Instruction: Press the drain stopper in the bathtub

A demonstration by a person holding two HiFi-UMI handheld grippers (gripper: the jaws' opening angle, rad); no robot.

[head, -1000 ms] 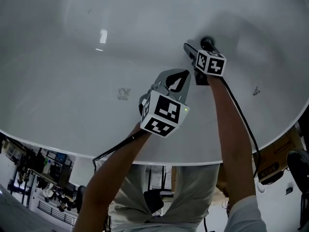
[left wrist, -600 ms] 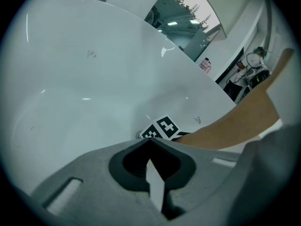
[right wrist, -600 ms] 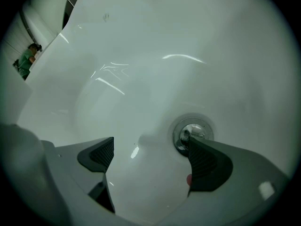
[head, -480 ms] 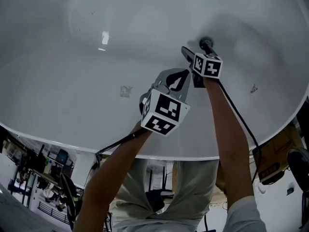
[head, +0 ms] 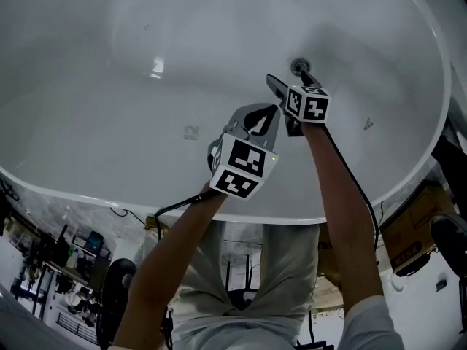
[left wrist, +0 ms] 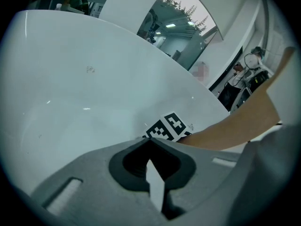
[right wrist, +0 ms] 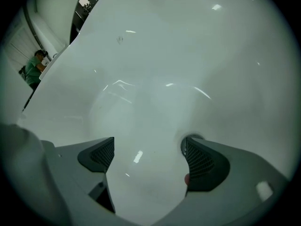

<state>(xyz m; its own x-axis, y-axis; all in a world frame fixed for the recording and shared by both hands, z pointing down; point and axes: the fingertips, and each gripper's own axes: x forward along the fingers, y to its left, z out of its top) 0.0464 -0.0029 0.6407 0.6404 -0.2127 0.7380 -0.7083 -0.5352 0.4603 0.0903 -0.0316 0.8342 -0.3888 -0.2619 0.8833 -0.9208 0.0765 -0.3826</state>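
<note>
The small dark round drain stopper [head: 298, 65] sits in the floor of the white bathtub [head: 87, 86]. My right gripper [head: 290, 79] is open with nothing between its fingers. Its right jaw tip is at the stopper's near edge, and its marker cube [head: 306, 102] is just behind. In the right gripper view the drain stopper [right wrist: 190, 140] peeks out at the tip of the right pad [right wrist: 203, 162], partly hidden by it. My left gripper [head: 261, 119] hangs shut and empty over the tub floor, nearer me. In its own view the left gripper [left wrist: 151, 163] shows its pads pressed together.
The tub rim [head: 241, 217] curves across below my arms and up the right side. Small scuff marks [head: 191, 132] dot the tub floor. A cardboard box [head: 410, 223] stands outside the tub at right. A cable [head: 357, 184] trails from the right gripper along my forearm.
The head view has pulled back, showing more tub rim. My right gripper has shifted slightly left, and the stopper now shows beyond its jaw tip. The left gripper has barely moved.
</note>
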